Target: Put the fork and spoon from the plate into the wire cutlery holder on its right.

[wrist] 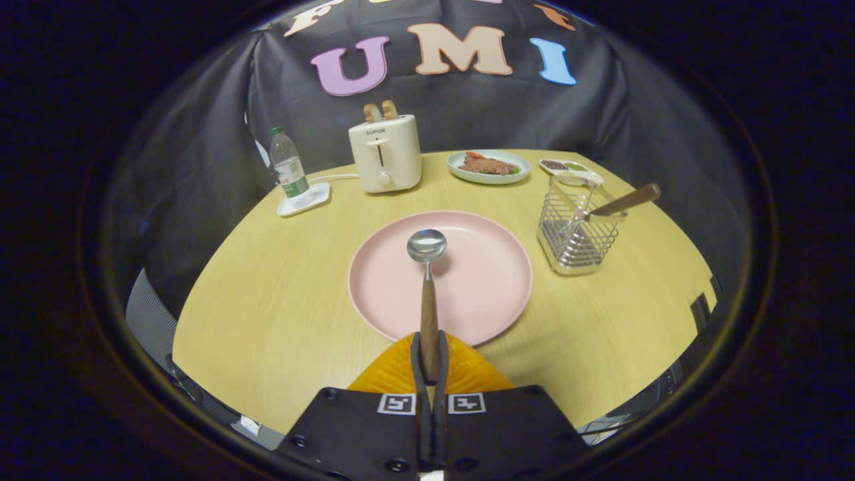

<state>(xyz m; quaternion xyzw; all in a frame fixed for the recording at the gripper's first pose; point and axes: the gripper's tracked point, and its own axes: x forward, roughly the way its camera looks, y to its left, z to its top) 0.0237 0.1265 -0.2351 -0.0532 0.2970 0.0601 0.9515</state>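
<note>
1. The claw is pinching the spoon by its wooden handle, with both fingers pressed on it.
2. The spoon points straight ahead, and its shiny bowl is over the middle of the pink plate (I cannot tell if it touches the plate).
3. The plate sits on the yellow tabletop, just past the fingers.
4. The wire holder stands to the right of the plate, and a wooden handle leans out of it.
5. Farther back are a toaster, a bottle on a small white tray, and a dish of food.
</note>
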